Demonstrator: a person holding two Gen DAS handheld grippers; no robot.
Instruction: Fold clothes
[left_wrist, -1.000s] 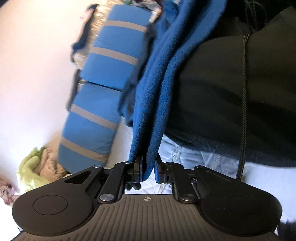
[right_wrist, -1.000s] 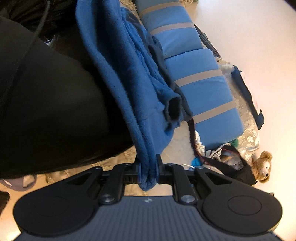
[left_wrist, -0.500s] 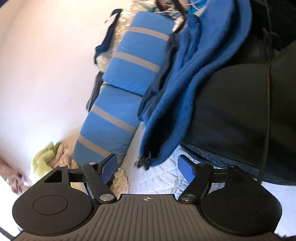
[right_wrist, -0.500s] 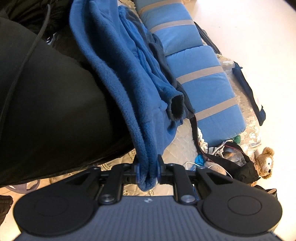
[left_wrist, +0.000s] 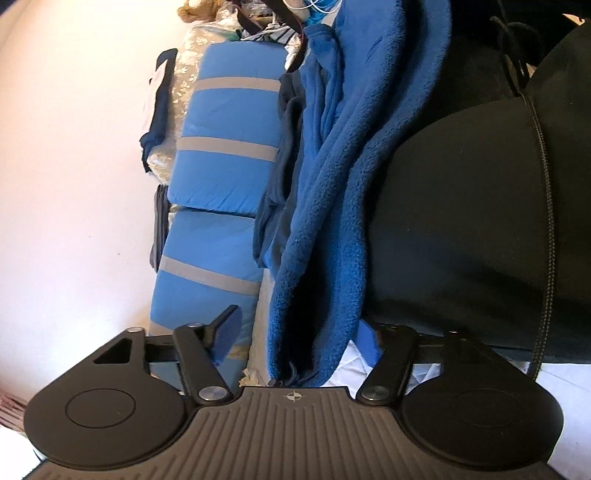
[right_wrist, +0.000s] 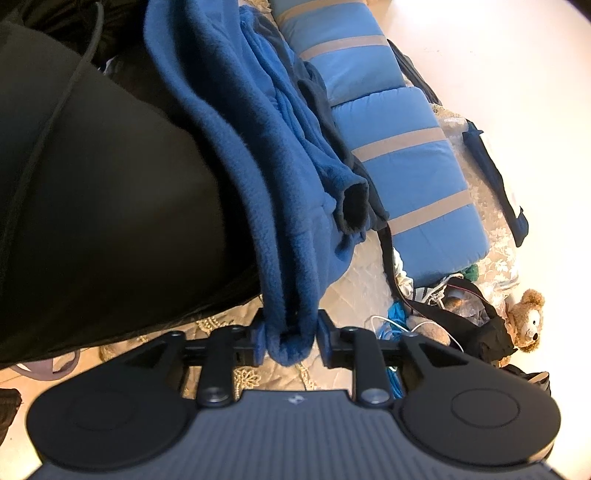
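No container with contents can be made out in either view; a black bag (right_wrist: 476, 328) at the lower right of the right wrist frame sits in a heap of clutter, and what it holds cannot be told.

The left gripper (left_wrist: 299, 332) has its fingers (left_wrist: 225, 328) spread wide. A hanging fold of the blue fleece garment (left_wrist: 332, 206) drops between them at the centre of the frame. The right-hand pad seems to touch the cloth, the left-hand pad stands clear of it, and nothing is pinched.

The right gripper (right_wrist: 290, 338) has its fingers (right_wrist: 258, 341) pressed in on a thick rolled edge of the blue fleece garment (right_wrist: 258, 147), which runs from the pinch up toward the upper left of the frame. A cuffed sleeve end (right_wrist: 351, 206) hangs open at mid frame.

The fleece lies draped against a person's black clothing (right_wrist: 103, 206), which fills the left of the right wrist view and the right of the left wrist view. Beside it lies a bright blue padded cushion (left_wrist: 225, 147) with grey stripes. A brown teddy bear (right_wrist: 528, 321) sits at the right edge, near the black bag.

No brand, label or readable writing shows.
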